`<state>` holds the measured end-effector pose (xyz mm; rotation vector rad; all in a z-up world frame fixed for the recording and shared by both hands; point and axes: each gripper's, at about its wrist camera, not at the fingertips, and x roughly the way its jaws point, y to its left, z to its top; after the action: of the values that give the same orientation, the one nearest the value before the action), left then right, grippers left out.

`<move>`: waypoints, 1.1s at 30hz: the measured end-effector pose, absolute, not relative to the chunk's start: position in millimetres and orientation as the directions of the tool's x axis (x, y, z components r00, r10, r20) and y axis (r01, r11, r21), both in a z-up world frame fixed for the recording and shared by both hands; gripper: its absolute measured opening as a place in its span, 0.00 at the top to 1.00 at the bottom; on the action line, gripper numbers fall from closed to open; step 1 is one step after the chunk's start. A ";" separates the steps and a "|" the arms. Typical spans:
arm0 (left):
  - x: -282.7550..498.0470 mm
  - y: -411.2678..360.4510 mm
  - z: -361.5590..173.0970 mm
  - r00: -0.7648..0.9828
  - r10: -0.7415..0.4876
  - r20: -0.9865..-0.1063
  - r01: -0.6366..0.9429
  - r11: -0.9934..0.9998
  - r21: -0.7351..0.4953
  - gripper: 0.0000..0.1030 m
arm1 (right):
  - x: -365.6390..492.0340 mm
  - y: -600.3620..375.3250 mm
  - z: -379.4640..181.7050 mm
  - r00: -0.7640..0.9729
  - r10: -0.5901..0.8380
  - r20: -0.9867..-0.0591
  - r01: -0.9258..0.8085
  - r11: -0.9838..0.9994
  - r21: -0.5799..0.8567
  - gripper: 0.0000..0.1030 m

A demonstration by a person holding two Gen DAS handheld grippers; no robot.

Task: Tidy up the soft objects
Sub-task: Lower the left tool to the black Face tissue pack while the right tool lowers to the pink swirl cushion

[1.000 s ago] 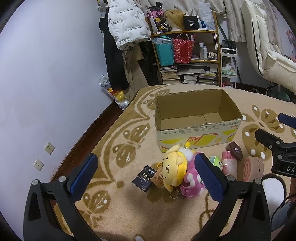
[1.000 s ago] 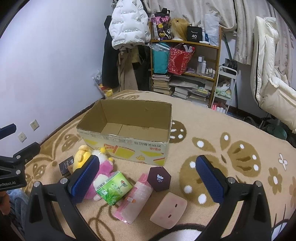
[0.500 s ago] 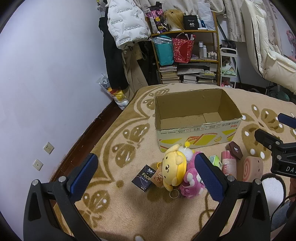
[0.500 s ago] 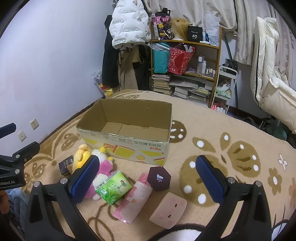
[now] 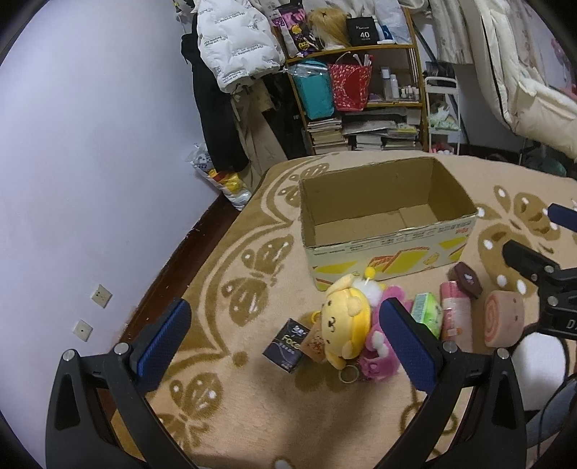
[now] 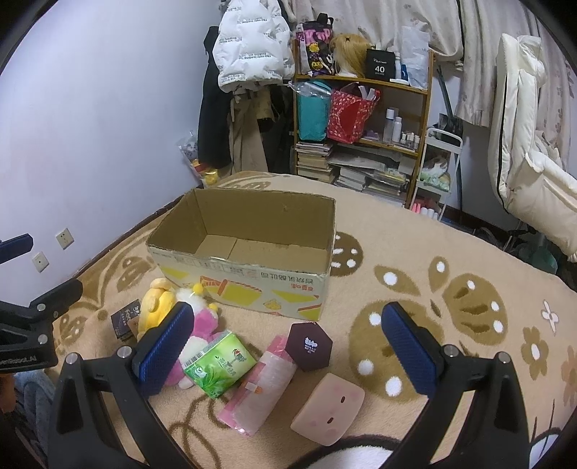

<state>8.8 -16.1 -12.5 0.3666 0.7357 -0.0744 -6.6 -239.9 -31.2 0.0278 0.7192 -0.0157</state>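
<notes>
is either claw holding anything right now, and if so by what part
Nothing is held. The left claw and right claw are both open above the rug, with nothing between their fingers.

A small black box (image 5: 364,31) on the top shelf (image 6: 364,80) shows the number 40 in white. A dark packet (image 5: 286,345) on the rug (image 5: 252,397) reads "Face". Other printing is too small to read.

I see a beige carpet with brown floral patterns (image 6: 414,252). Beyond my claws an open empty cardboard box (image 6: 249,252) rests on it; nearer lie a yellow plush toy (image 5: 346,317), green tissue pack (image 6: 220,364) and pink plastic-wrapped packet (image 6: 263,386).
</notes>
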 end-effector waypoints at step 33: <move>117.9 62.7 -109.8 0.479 0.081 -0.874 0.002 0.996 0.093 0.00 | 32.5 -295.6 -112.0 0.528 -0.056 -0.847 0.211 0.975 0.067 0.00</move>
<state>117.9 62.7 -109.8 0.0848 1.0707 0.0485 32.5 -295.6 -112.0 0.1691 1.0030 -0.1604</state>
